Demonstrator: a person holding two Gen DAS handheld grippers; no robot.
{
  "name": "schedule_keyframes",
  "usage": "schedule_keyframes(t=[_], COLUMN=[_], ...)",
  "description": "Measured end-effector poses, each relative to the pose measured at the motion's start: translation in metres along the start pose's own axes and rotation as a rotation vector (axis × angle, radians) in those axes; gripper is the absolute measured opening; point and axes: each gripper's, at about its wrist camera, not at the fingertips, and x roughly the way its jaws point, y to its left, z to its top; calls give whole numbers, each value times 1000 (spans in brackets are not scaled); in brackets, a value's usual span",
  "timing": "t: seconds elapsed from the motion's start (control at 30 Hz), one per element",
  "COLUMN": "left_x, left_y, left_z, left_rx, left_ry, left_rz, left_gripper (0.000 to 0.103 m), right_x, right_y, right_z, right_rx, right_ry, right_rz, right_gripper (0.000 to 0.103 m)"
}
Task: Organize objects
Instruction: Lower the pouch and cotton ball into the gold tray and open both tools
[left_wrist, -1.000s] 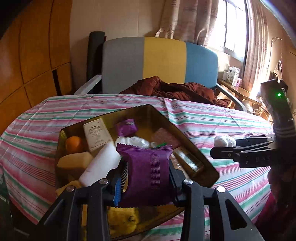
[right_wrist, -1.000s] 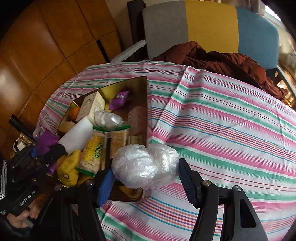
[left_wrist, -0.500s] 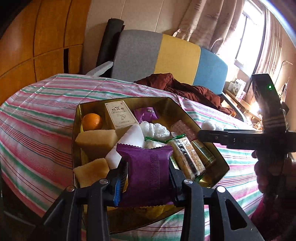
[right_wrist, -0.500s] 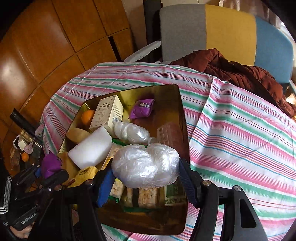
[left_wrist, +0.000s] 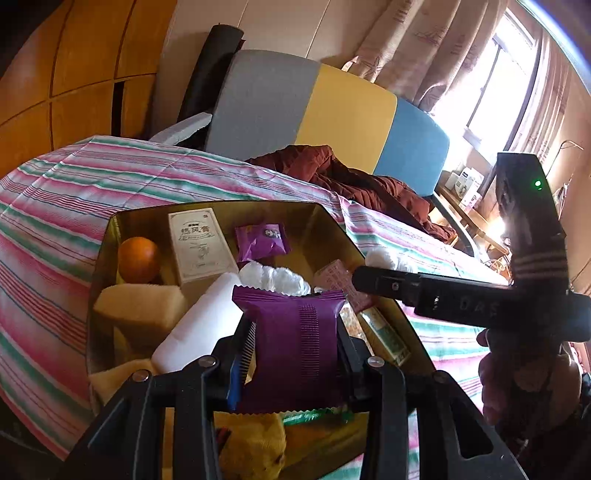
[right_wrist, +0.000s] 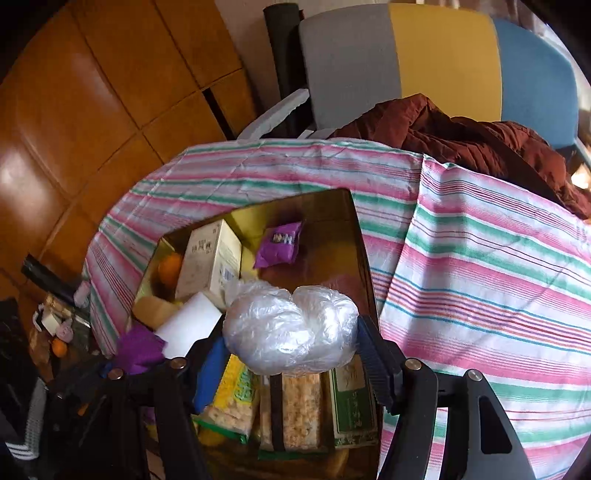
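A gold tray (left_wrist: 332, 221) (right_wrist: 332, 199) on the striped tablecloth holds snacks, a cream box (left_wrist: 197, 243) (right_wrist: 210, 258), an orange (left_wrist: 138, 258) and a purple packet (left_wrist: 262, 242) (right_wrist: 279, 243). My left gripper (left_wrist: 293, 354) is shut on a second purple snack packet (left_wrist: 299, 343), held over the tray's near end. My right gripper (right_wrist: 291, 350) is shut on a white plastic-wrapped bundle (right_wrist: 291, 328) (left_wrist: 382, 258), hovering above the tray's right side. In the left wrist view the right gripper's arm (left_wrist: 461, 302) reaches across from the right.
The striped tablecloth (right_wrist: 480, 258) (left_wrist: 55, 206) covers a round table. A grey, yellow and blue chair (left_wrist: 332, 110) (right_wrist: 424, 55) with a maroon garment (right_wrist: 461, 136) stands behind. Wooden panels (right_wrist: 92, 92) lie left. A white block (left_wrist: 199, 325) and yellow sponges (left_wrist: 140, 306) fill the tray.
Both grippers have moved over the tray, keeping their loads. The right gripper with its bundle shifted left from the tray's edge to above its contents; the tray now looks closer in both views.
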Motion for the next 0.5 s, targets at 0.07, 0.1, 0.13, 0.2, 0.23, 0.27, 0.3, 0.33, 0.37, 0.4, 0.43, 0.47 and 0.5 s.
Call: schedule_keyframes(t=[0.07, 0.1, 0.13, 0.2, 0.23, 0.27, 0.3, 0.33, 0.37, 0.4, 0.43, 0.47, 0.5], left_x=[7, 12, 18, 29, 34, 39, 41, 41, 40, 40, 38, 37, 36], left_y=[-1, -2, -4, -4, -3, -2, 0, 2, 2, 3, 4, 5, 6], left_z=[7, 12, 15, 20, 21, 21, 20, 18, 15, 13, 10, 7, 4], left_rx=[-15, -20, -19, -43, -58, -73, -86, -91, -85, -81, -79, -81, -83], left_ry=[3, 5, 12, 31, 49, 69, 81, 86, 87, 89, 91, 94, 98], left_rz=[-3, -13, -12, -7, -18, -32, -32, -25, -25, -17, -7, 2, 5], left_gripper=[39, 39, 40, 43, 47, 49, 50, 50, 50, 50, 50, 50, 50], right_x=[1, 2, 3, 3, 2, 2, 2, 2, 2, 1, 1, 1, 1], right_y=[-2, -3, -4, -6, -6, -6, -7, -9, -10, -11, -12, -13, -13], right_z=[8, 11, 14, 16, 16, 15, 13, 11, 8, 5, 3, 0, -3], right_rx=[27, 41, 58, 79, 80, 80, 84, 85, 86, 90, 94, 99, 101], right_ry=[-13, -18, -22, -31, -35, -34, -31, -28, -26, -24, -21, -17, -14], right_rz=[22, 29, 42, 64, 61, 60, 60, 60, 57, 54, 53, 54, 52], right_gripper=[69, 70, 79, 94, 94, 94, 94, 94, 94, 94, 94, 94, 94])
